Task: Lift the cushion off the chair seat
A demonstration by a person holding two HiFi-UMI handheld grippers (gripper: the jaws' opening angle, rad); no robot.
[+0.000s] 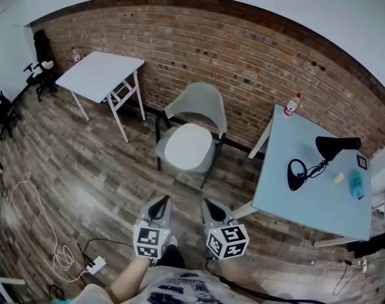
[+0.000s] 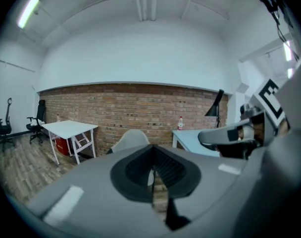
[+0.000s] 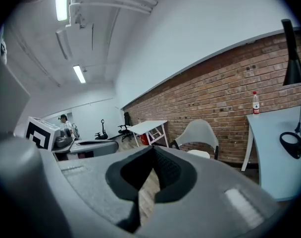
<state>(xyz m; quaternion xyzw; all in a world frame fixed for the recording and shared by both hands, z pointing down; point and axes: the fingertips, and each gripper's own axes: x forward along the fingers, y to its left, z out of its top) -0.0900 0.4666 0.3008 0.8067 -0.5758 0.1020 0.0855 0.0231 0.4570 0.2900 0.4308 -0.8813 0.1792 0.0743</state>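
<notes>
Cushion (image 1: 188, 147): pale, rounded pad lying flat on the seat of the chair (image 1: 200, 102); it covers most of the seat.
Chair: grey shell on dark legs, its back towards the brick wall (image 1: 243, 49), standing between the two tables.
Left gripper (image 1: 159, 202): jaws pressed together with nothing between them; low in the head view, close to the person's body, pointing towards the chair and well apart from it.
Right gripper (image 1: 209, 205): jaws likewise pressed together and empty; just beside the left one, aimed the same way, well short of the chair.
Contact: neither gripper touches the cushion or the chair.
White table (image 1: 100, 75): left of the chair, near the wall, top bare.
Pale blue table (image 1: 306, 195): right of the chair; carries a black desk lamp (image 1: 335, 145) with its cord, and a bottle (image 1: 292, 104) with a red cap at the far corner.
Floor (image 1: 85, 176): wood planks; a power strip (image 1: 95, 265) with a loose white cable lies at lower left.
</notes>
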